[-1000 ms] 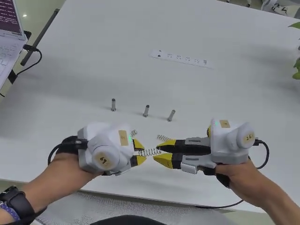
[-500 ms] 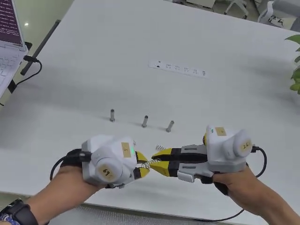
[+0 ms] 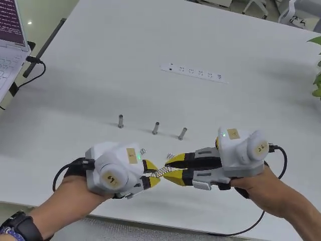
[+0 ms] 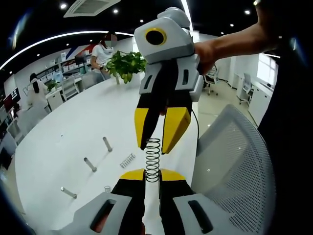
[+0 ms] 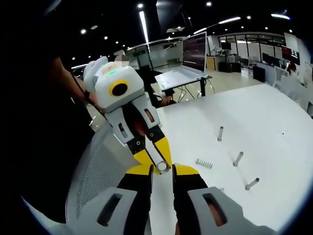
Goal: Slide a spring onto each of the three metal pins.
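Note:
Three short metal pins [image 3: 120,121] [image 3: 155,128] [image 3: 182,133] stand bare in a row on the white table [image 3: 125,60]. In front of them my left gripper [image 3: 151,178] is shut on one end of a spring [image 3: 159,172], held above the table's near edge. My right gripper [image 3: 169,168] faces it tip to tip, its yellow jaws open around the spring's free end. The left gripper view shows the spring [image 4: 152,160] rising from my left gripper [image 4: 152,175] into the right gripper [image 4: 155,145]. The right gripper view shows the spring's end as a ring [image 5: 163,167] inside my right gripper [image 5: 162,170].
Two loose springs [image 3: 143,151] [image 3: 170,156] lie on the table just behind the grippers. A white power strip [image 3: 193,73] lies farther back, a laptop [image 3: 7,45] and cable [image 3: 30,65] at the left, plant leaves [image 3: 317,75] at the right. A mesh chair [image 4: 239,161] is below the table's edge.
The right gripper has closed in on the left one, so its open jaws now reach over the spring's free end. The left gripper keeps its hold on the spring.

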Demonstrator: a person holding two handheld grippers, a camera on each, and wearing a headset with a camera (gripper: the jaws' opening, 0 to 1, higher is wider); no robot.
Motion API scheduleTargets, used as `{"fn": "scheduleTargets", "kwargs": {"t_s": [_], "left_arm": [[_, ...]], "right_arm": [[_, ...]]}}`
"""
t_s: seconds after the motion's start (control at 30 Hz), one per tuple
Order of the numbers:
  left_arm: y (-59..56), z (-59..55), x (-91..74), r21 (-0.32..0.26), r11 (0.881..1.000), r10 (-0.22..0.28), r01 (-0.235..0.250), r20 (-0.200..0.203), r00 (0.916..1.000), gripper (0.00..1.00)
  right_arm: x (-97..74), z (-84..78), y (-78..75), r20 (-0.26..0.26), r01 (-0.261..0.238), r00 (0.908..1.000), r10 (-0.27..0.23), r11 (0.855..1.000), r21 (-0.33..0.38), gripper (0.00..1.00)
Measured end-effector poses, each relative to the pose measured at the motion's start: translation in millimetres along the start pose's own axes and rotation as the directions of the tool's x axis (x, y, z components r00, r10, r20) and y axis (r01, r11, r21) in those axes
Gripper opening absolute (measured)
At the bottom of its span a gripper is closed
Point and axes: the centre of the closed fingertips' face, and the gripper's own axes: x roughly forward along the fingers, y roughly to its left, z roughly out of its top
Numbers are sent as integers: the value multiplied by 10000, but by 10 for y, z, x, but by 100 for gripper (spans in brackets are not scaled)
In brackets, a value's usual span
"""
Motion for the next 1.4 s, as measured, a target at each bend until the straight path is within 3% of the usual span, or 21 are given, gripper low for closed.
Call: {"fn": "scheduleTargets", "kwargs": {"t_s": [0.3, 0.5, 1.4], "left_arm": [[-24, 64, 4, 76, 9998, -164, 163, 178, 9997, 2], [-35, 86, 12, 181, 9995, -267, 263, 230, 9994, 2], [-102, 134, 42, 558, 9959, -724, 714, 159, 9972, 2]], "right_arm": [[17, 5, -5, -878, -242, 9960, 154, 9947, -1004, 18], [42, -10, -1, -1561, -511, 9875, 230, 9826, -1784, 18], [45, -100, 86, -2302, -1089, 9721, 455, 9564, -2710, 12]]}}
